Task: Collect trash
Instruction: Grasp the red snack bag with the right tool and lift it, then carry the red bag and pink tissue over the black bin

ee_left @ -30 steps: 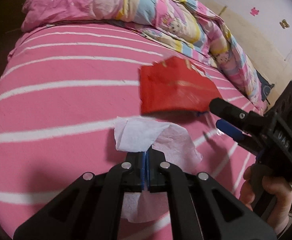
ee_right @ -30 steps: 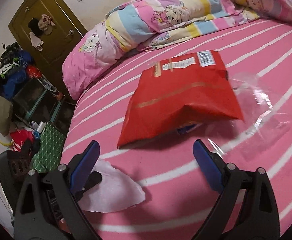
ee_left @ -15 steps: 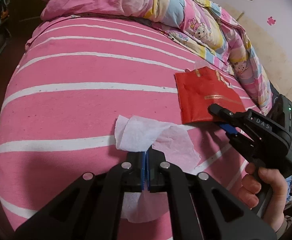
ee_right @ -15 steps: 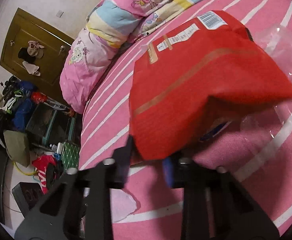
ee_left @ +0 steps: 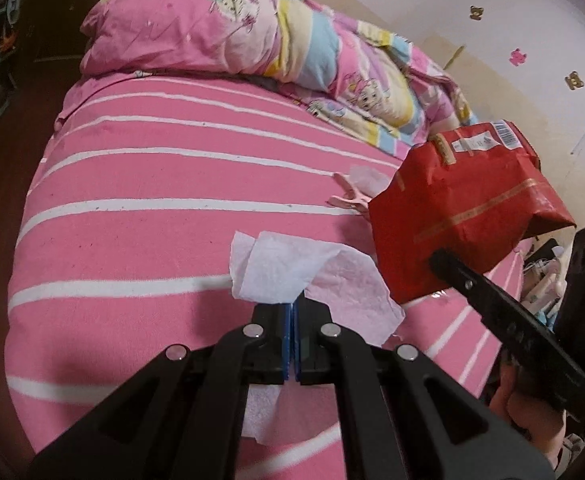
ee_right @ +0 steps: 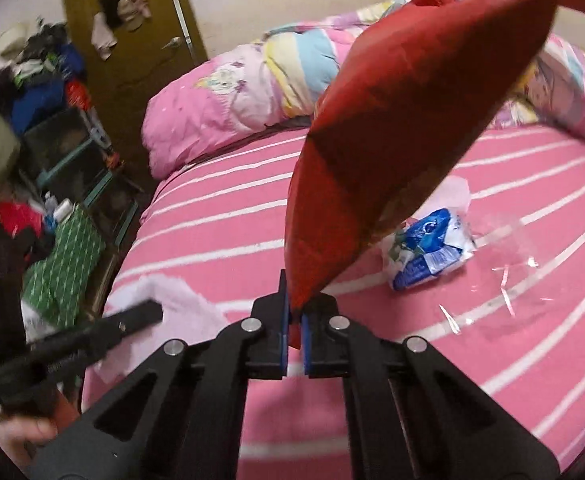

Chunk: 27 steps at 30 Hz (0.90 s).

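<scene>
Red bag (ee_right: 404,128) now off the bed, clamped in right tool (ee_right: 294,344); left tool (ee_left: 293,344) still pinching tissue (ee_left: 276,272).

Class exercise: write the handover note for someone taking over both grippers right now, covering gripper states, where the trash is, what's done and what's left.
Left gripper: shut on the white tissue, above the bed.
Right gripper: shut on the red bag, lifted clear of the bed.
Done: both pieces picked up.
Left: blue-and-white wrapper, clear plastic film, a small pale scrap beside a pink clip. No bin in view.
</scene>
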### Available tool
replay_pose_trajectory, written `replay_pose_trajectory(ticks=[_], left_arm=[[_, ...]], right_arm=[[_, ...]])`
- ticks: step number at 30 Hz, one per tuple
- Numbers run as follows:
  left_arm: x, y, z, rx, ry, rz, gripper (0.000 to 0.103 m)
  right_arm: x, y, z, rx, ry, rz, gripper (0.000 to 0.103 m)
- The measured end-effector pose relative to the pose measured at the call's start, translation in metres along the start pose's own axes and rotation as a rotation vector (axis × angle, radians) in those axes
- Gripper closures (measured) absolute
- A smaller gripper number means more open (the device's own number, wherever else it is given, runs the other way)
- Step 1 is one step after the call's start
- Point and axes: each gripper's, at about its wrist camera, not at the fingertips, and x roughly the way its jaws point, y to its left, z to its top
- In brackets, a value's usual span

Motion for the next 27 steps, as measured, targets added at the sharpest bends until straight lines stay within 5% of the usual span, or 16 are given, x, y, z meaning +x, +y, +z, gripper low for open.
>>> replay_pose_trajectory(ticks=[15,27], left_arm=[[-0.085,-0.082,-0.038,0.001,-0.075,-0.121,0.102],[-0.094,-0.188,-0.100,0.072,0.033,-0.258,0.102]], right_arm=[[-0.151,-0.014,-0.048,-0.050,-0.049,-0.053,0.098],[-0.249,-0.063,-0.103,0.004,-0.087,-0.183,0.098]])
